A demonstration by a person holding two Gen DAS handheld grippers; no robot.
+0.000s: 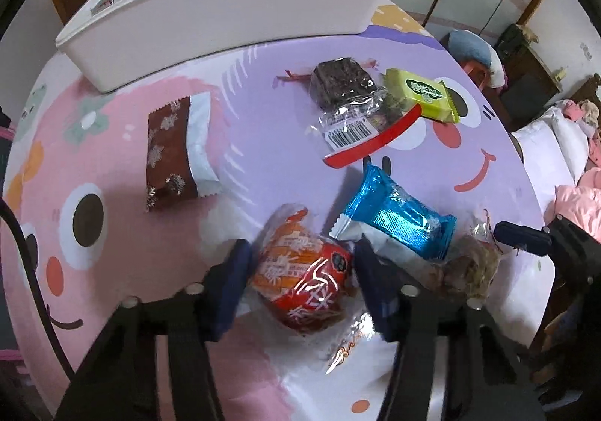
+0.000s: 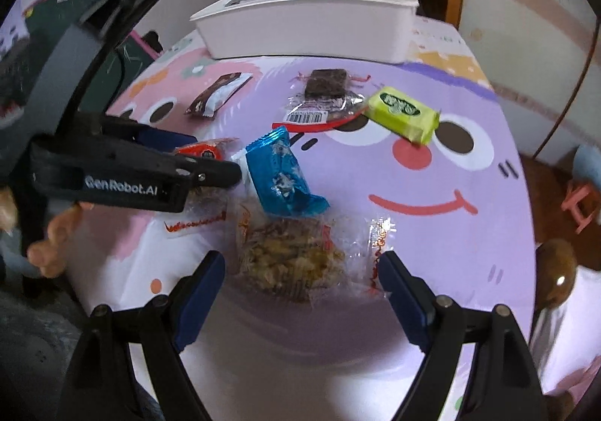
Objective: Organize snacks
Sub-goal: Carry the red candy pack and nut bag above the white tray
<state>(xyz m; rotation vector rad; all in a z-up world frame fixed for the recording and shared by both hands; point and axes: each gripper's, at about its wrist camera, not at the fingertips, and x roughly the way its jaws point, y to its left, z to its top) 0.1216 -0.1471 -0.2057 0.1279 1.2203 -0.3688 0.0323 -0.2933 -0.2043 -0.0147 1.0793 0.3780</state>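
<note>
Nearest me, my left hand-held gripper [image 1: 300, 274] pinches the red snack pack [image 1: 304, 285] on the worktop [image 1: 263, 56]. My right hand-held gripper [image 2: 300, 270] stands spread around the clear-wrapped crispy snack [image 2: 293, 263], not touching. Beyond lie the blue pack [image 1: 398, 221], then the white bin [image 1: 225, 7].

Black tool [image 2: 300, 274] with blue pads [image 2: 203, 285], white "GenRobot.AI" lettering.

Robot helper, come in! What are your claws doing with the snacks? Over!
Left gripper jaws closed on red snack. Right gripper open around clear-wrapped snack, not gripping. Blue packet touching red snack. White bin behind.
</note>
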